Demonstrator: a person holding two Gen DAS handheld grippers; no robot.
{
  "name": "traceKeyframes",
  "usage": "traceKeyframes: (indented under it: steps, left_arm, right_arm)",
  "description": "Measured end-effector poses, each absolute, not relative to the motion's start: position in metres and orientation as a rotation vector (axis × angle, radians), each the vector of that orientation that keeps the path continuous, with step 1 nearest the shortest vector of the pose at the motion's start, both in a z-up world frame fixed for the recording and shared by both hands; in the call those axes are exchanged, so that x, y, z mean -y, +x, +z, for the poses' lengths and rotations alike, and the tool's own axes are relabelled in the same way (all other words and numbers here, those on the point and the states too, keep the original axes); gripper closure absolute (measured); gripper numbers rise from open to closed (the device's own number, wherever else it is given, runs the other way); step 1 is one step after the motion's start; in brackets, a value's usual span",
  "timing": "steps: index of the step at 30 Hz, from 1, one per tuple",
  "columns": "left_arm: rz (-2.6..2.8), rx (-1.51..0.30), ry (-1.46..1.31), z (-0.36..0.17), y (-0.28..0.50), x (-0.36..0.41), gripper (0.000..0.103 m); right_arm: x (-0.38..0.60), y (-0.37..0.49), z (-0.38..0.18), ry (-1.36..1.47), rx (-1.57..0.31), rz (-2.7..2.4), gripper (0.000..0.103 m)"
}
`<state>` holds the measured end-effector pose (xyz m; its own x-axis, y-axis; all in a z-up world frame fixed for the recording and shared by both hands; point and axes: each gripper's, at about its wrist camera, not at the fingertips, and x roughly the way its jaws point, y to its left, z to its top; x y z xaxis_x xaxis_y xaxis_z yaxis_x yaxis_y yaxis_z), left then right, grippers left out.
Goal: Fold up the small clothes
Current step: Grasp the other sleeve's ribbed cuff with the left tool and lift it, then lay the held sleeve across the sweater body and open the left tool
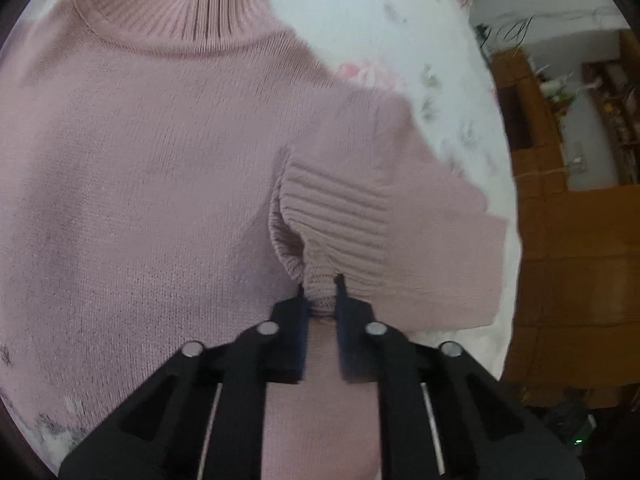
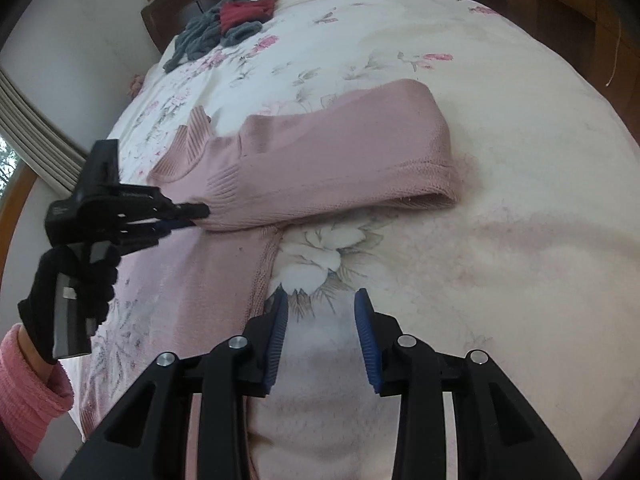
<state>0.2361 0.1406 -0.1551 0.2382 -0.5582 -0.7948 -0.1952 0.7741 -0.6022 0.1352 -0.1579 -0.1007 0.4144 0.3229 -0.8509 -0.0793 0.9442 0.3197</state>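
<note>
A pink knit turtleneck sweater lies flat on a floral bedspread. My left gripper is shut on the ribbed cuff of one sleeve, holding it over the sweater's body. In the right wrist view that sleeve is folded across the sweater, and the left gripper pinches its cuff, held by a black-gloved hand. My right gripper is open just above the bedspread, beside the sweater's side seam, with nothing between its blue pads.
A heap of grey and red clothes lies at the far end of the bed near the dark headboard. Wooden furniture stands past the bed's edge. A pink sleeve of the person is at the lower left.
</note>
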Motion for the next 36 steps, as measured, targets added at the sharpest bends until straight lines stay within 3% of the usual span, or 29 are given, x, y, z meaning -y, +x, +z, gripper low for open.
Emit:
traceKeyframes:
  steps: [11,16,25,27,28,36]
  left_arm:
    - [-0.149,-1.063,-0.579,-0.076,0.205,-0.226,0.097]
    - [-0.041,-1.049,-0.555,-0.076,0.195,-0.285,0.097]
    - [0.074,-1.052,-0.532,-0.089,0.183,-0.35,0.097]
    - [0.094,-1.061,-0.527,-0.098,0.184,-0.356,0.097]
    - [0.101,-1.07,-0.526,-0.104,0.184,-0.359,0.097]
    - [0.176,-1.204,-0.489,-0.163,0.192,-0.367,0.096]
  right_arm:
    - [0.174,0.155,-0.094,0.329,-1.108,0.221,0.064]
    - [0.175,0.184,-0.096,0.408,-1.121,0.22,0.052]
    - [0.138,0.248,-0.137,0.437,-1.257,0.255,0.052]
    - [0.13,0.255,-0.148,0.42,-1.289,0.242,0.059]
    - [0.126,0.257,-0.154,0.411,-1.304,0.237,0.07]
    - [0.116,0.257,-0.163,0.338,-1.317,0.193,0.075]
